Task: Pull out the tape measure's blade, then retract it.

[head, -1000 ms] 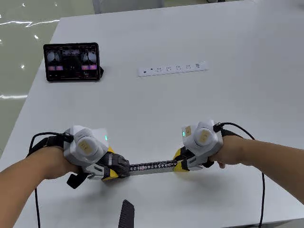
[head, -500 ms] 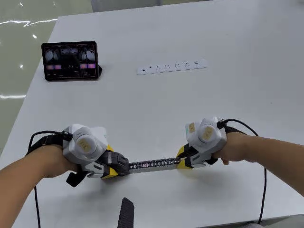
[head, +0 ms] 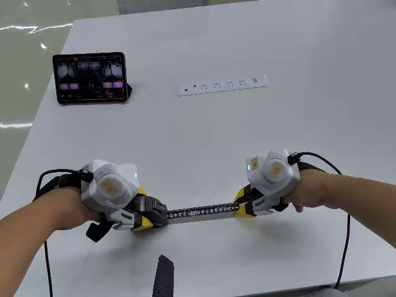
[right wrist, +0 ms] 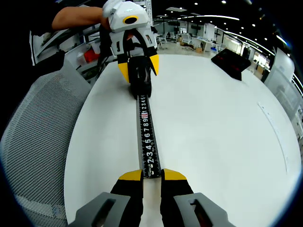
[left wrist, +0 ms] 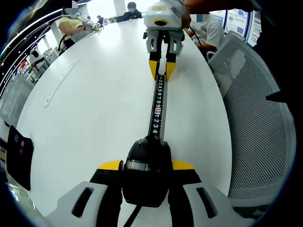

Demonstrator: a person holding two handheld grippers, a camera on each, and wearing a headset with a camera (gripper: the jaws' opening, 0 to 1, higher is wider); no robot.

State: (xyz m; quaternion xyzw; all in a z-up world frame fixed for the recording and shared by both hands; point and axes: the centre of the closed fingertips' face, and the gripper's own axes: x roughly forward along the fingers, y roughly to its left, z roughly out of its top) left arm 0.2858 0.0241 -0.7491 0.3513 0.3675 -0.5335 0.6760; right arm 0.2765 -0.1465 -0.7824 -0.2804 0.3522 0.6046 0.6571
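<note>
A white bench [head: 204, 136] spans the scene. Near its far left corner a dark tablet [head: 90, 77] stands propped, its screen lit. A white power strip [head: 223, 85] lies flat to the tablet's right, well apart from it. A dark ribbed strip [head: 163, 276] juts in at the near edge. A grey mesh chair [left wrist: 258, 118] stands beside the bench.

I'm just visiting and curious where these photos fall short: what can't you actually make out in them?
- Black tape measure case: sides covered by the jaws of the left gripper, left gripper view.
- Black numbered steel blade: tip pinched inside the right gripper, right gripper view.
- Black tablet: screen too small to read, head view.
- Dark ribbed strip: cut off by the bottom edge, head view.
</note>
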